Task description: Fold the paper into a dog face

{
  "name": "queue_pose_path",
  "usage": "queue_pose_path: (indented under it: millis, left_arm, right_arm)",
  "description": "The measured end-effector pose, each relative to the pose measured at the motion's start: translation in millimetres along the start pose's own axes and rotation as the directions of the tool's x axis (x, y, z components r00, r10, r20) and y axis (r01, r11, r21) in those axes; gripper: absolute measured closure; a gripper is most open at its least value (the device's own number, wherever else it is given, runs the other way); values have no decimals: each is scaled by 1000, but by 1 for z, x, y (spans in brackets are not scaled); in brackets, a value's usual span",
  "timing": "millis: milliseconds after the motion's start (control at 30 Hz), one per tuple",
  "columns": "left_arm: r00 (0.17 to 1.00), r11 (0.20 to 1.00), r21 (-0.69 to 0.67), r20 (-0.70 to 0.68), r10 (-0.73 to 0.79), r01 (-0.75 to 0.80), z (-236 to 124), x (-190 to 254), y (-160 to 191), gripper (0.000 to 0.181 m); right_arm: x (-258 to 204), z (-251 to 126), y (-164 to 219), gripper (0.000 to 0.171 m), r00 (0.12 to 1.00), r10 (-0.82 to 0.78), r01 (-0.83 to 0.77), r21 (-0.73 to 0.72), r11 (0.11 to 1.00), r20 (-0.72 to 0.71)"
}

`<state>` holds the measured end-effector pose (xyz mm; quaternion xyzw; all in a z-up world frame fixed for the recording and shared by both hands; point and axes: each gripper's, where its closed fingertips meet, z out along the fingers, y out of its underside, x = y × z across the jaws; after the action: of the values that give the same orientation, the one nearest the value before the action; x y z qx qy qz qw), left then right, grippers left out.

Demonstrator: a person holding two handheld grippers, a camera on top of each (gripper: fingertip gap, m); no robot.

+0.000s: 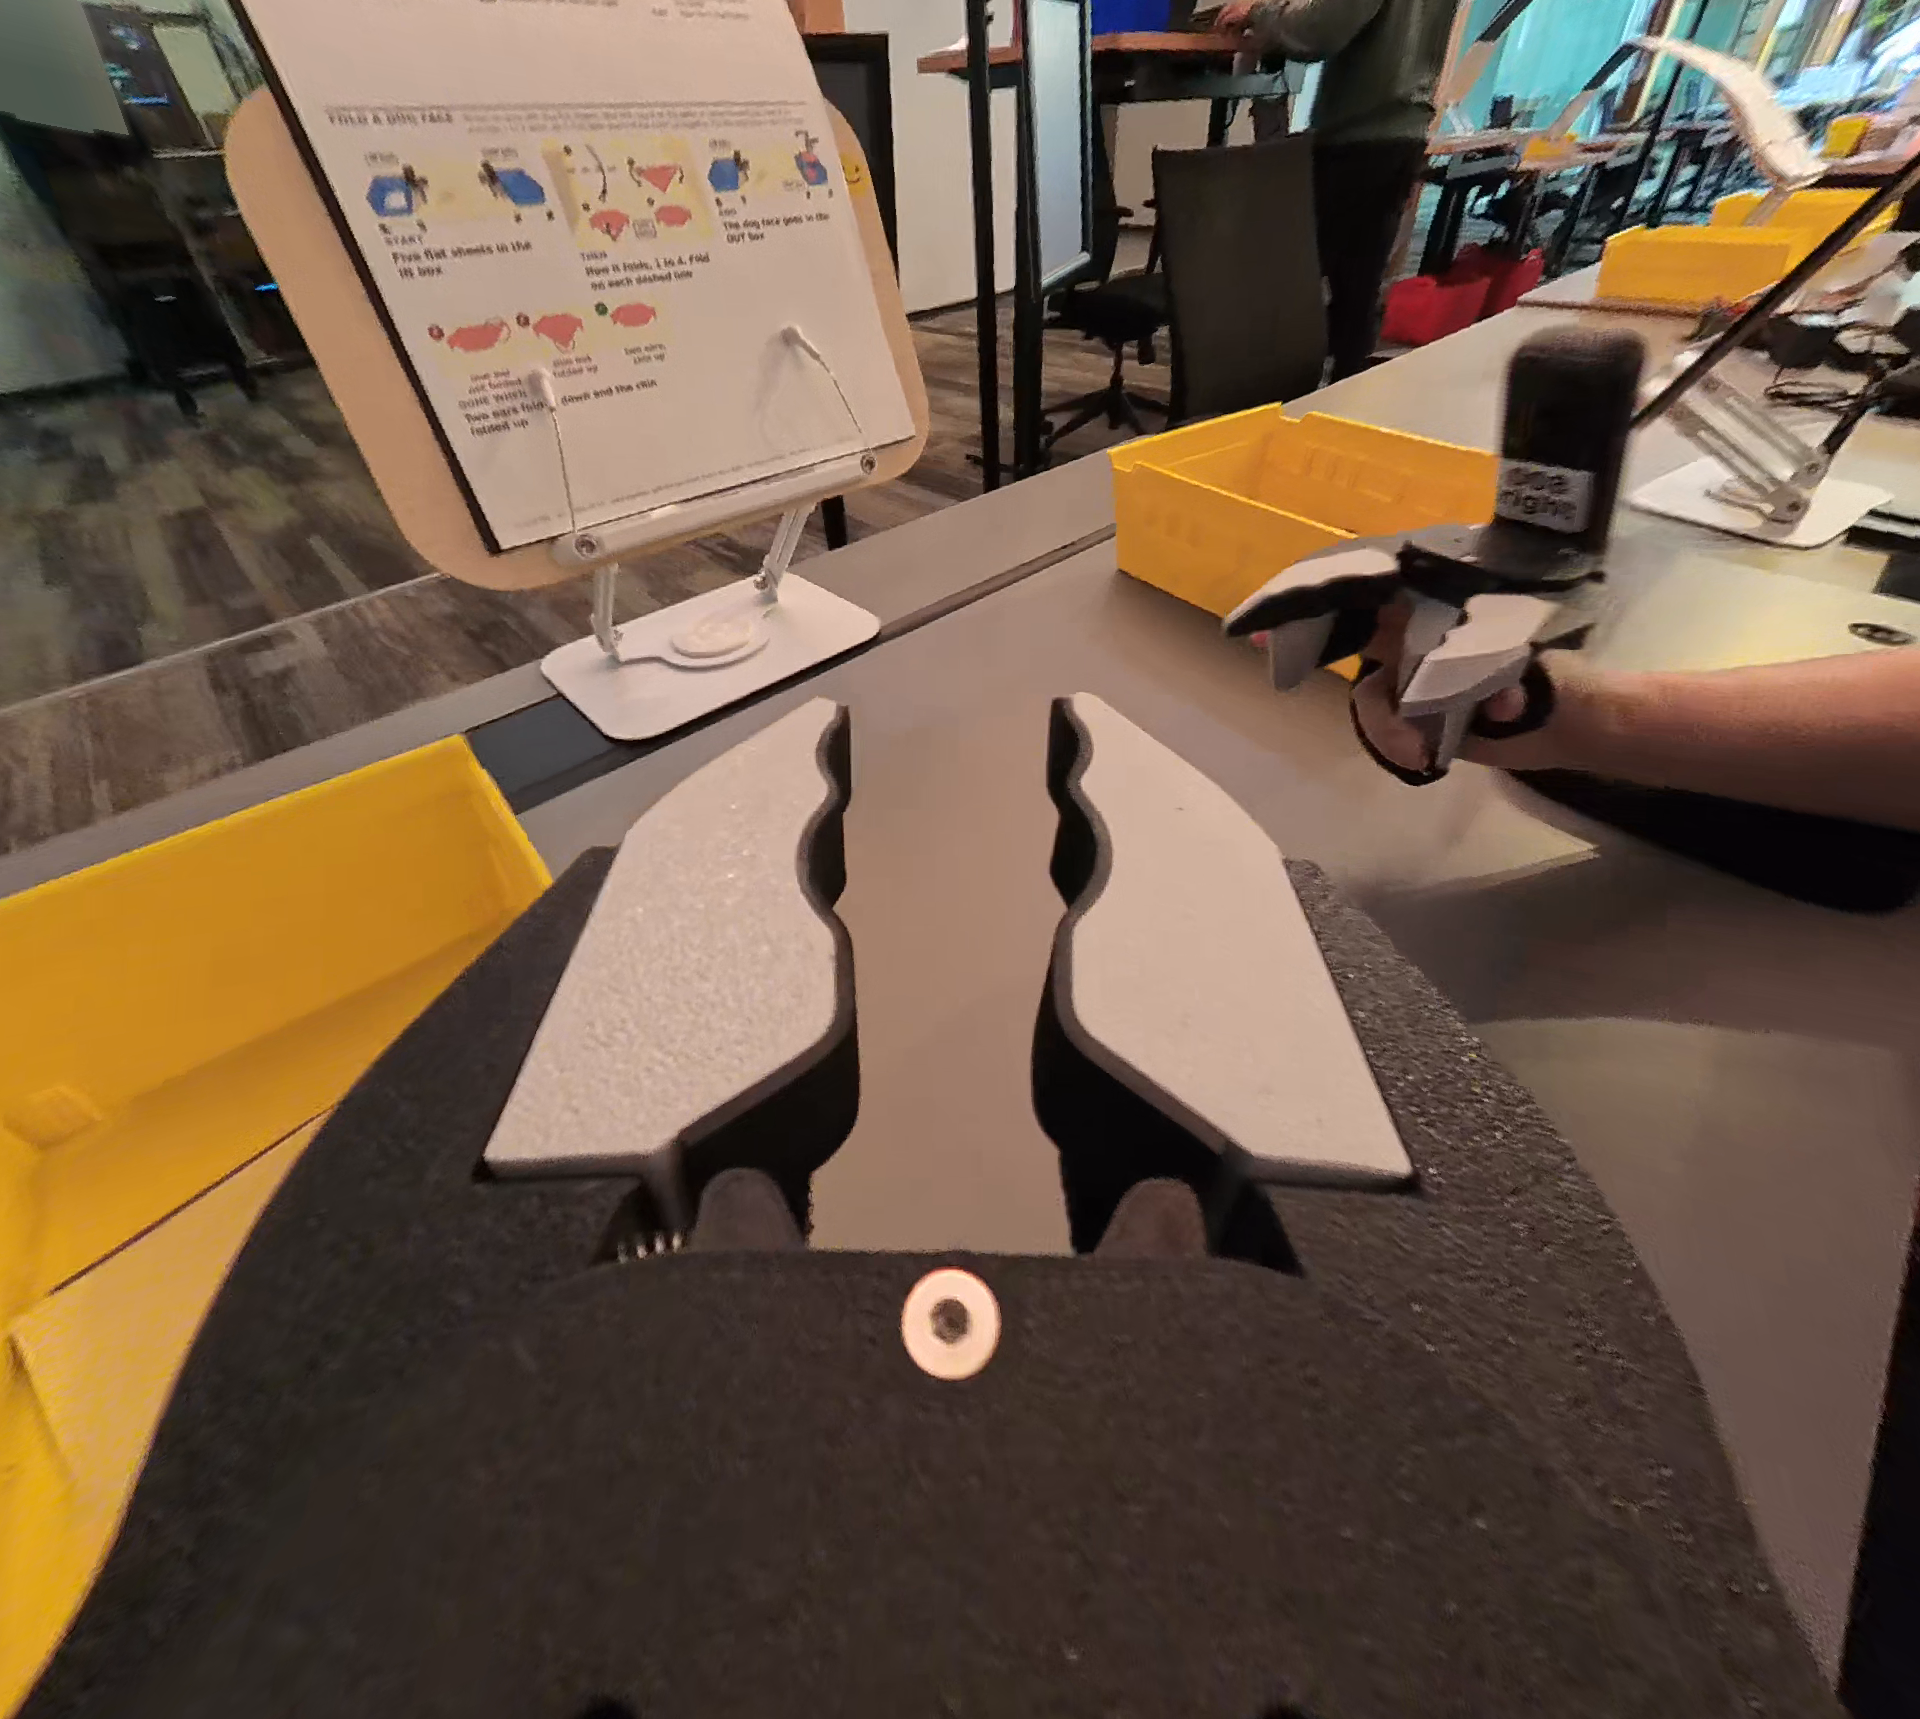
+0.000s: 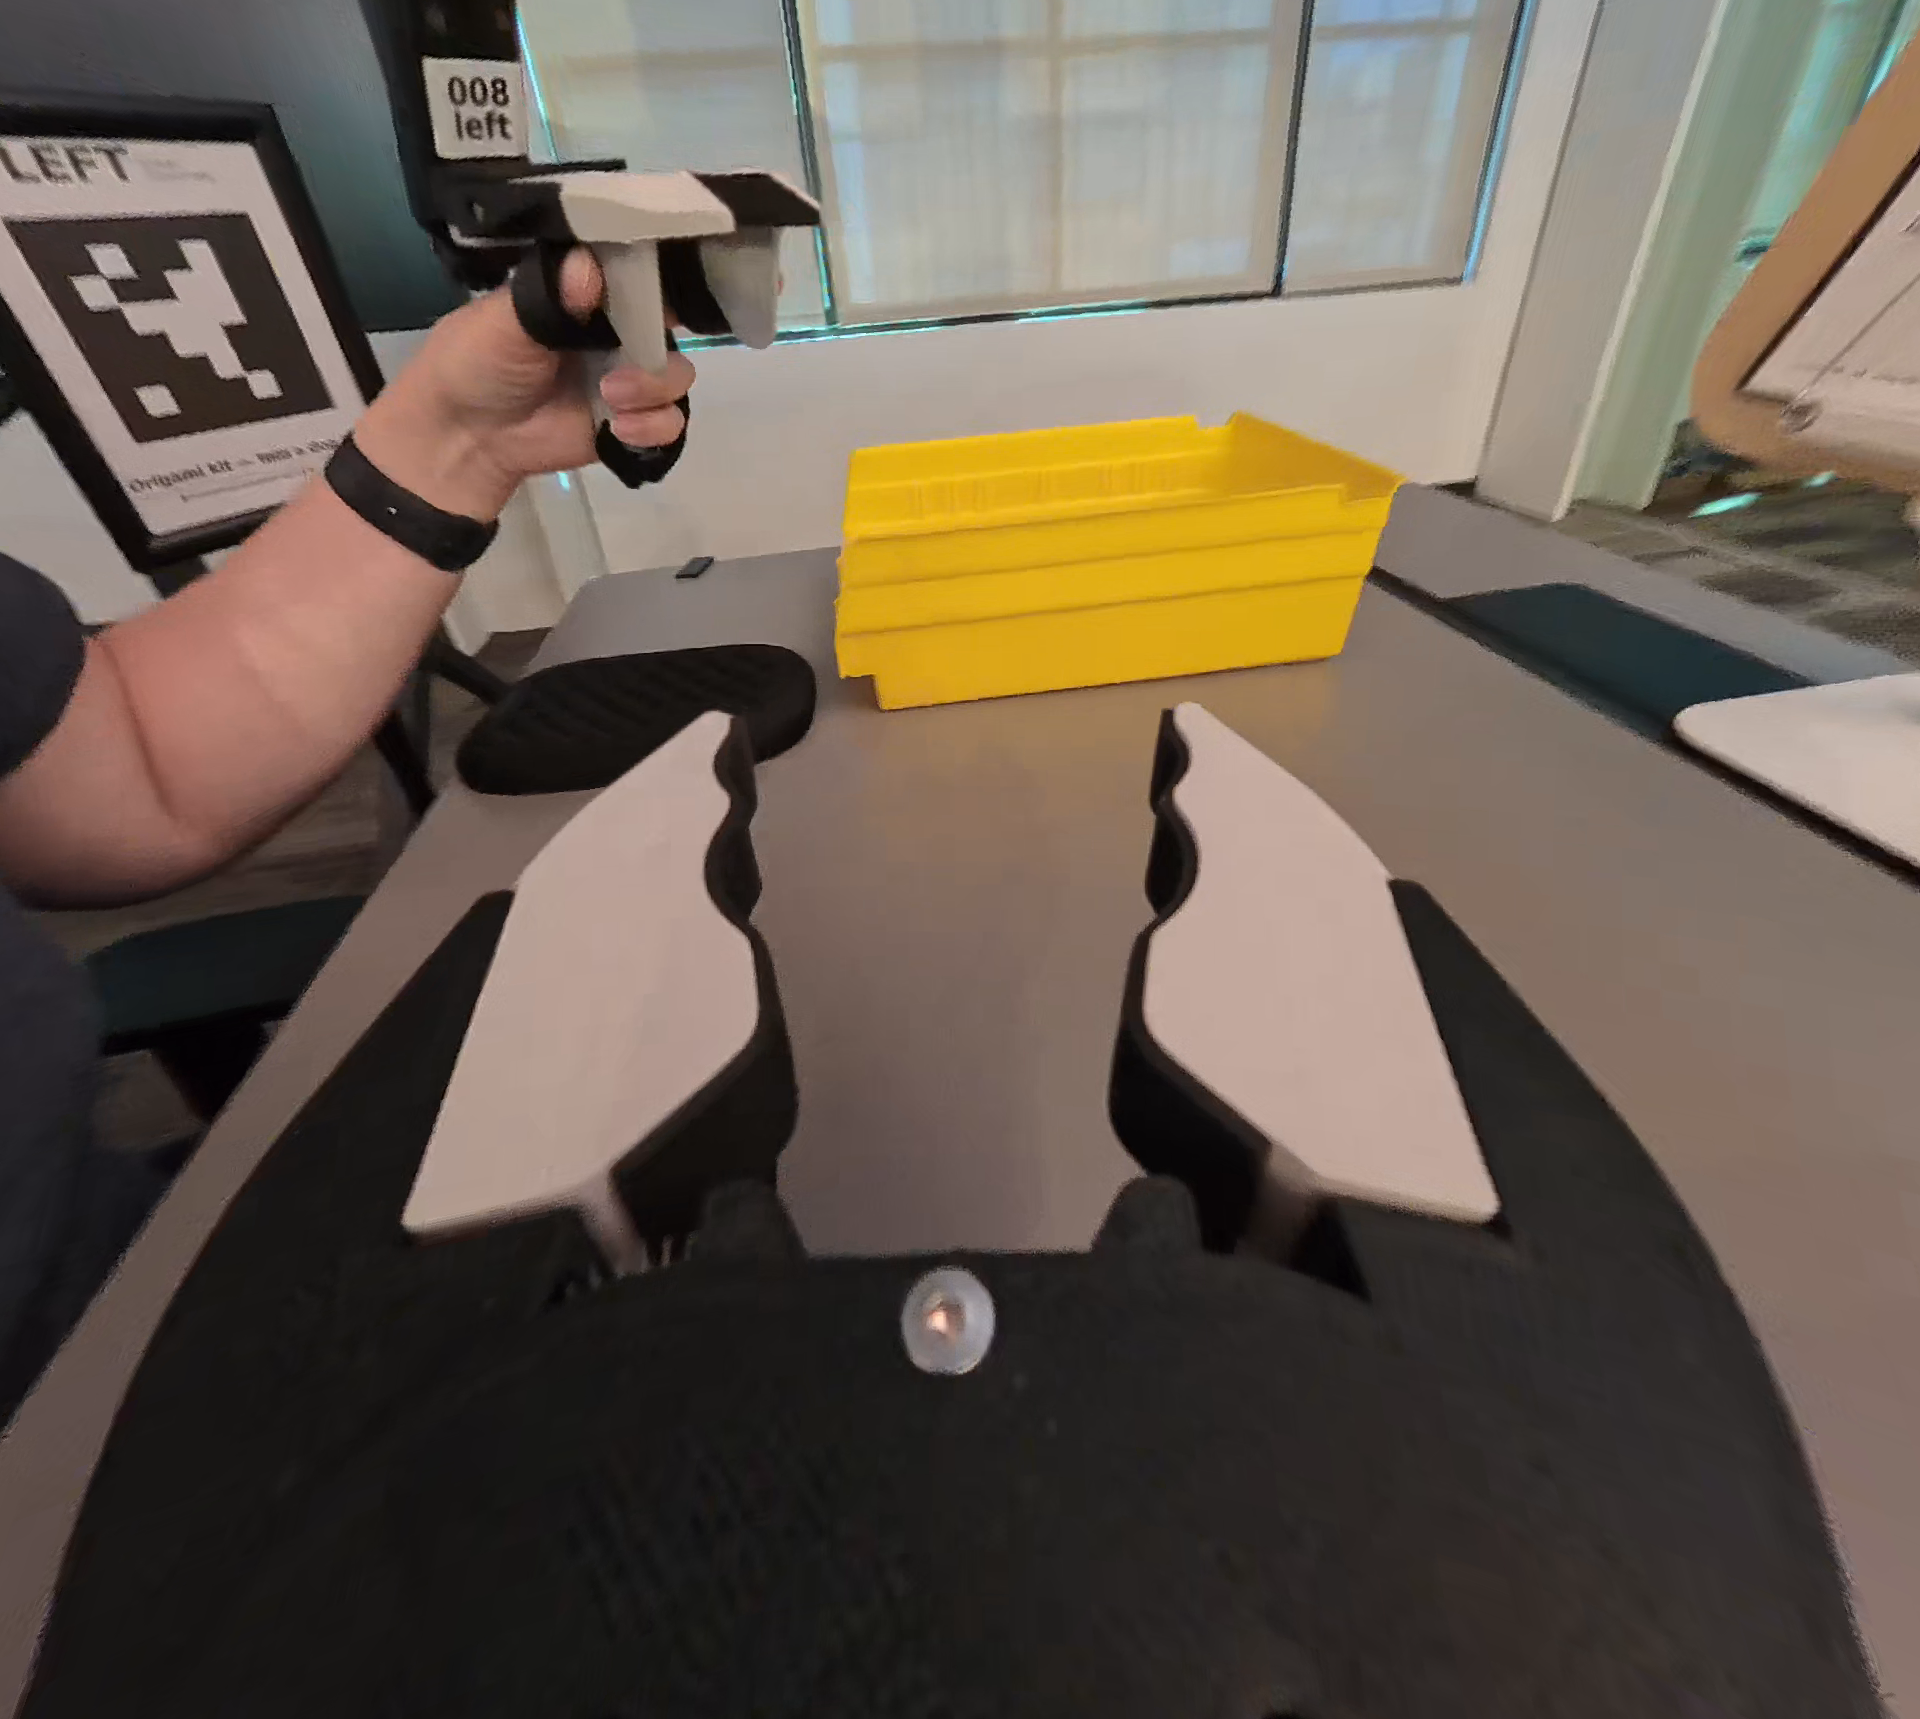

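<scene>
No sheet of paper shows clearly in either view. My left gripper (image 1: pixel 951 719) is open and empty, its jaws apart over the bare grey table (image 1: pixel 1558 1098). My right gripper (image 2: pixel 954 719) is open wider, also empty, low over the same table (image 2: pixel 956 942). A hand holds the right gripper at the right of the left wrist view (image 1: pixel 1351 630), in front of a yellow bin (image 1: pixel 1278 506). The left gripper appears in the right wrist view (image 2: pixel 675 215), raised in the air at upper left, above and left of another yellow bin (image 2: pixel 1101 568).
An instruction sheet on a tilted stand (image 1: pixel 582 215) stands at the table's far edge. A yellow bin (image 1: pixel 208 942) sits close at the left. Black wrist pads lie on the table (image 2: pixel 644 713) (image 1: pixel 1714 838). A framed marker sign (image 2: pixel 156 319) stands at the left. A person stands far behind (image 1: pixel 1371 59). The tips of one gripper are about 20 cm away from the tips of the other.
</scene>
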<state>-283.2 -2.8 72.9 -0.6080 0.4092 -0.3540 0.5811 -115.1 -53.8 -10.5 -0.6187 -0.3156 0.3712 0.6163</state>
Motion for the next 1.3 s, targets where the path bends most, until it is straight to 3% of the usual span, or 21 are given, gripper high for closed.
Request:
queue_pose_path:
  millis: [33,133,333,500,633,800,1000,1300]
  left_arm:
    - [1000,1000,10,-20,-18,18,0,2,0,145]
    - [996,998,20,-67,-55,57,0,6,2,141]
    - [997,999,48,-68,-22,25,-8,9,0,141]
    - [999,999,47,-36,23,-21,-19,9,0,142]
    - [998,997,42,13,58,-59,-28,7,0,143]
    - [998,998,14,35,53,-54,-30,3,5,143]
    - [996,998,-21,65,56,-55,-35,-1,8,143]
    - [992,997,-21,108,72,-70,-51,1,-1,143]
  right_arm:
    - [2,3,1,98,999,35,-35,-12,999,13]
    - [4,12,-2,127,998,49,-49,-15,999,29]
    - [14,35,-14,149,993,-110,111,36,993,-30]
    - [26,40,-7,151,987,-122,131,85,988,-102]
    - [24,34,11,148,982,-146,150,32,988,-121]
    - [27,27,4,150,968,-169,181,51,982,-187]
    - [21,35,17,158,975,-170,170,-9,985,-146]
    - [8,39,17,158,974,-195,197,13,980,-113]
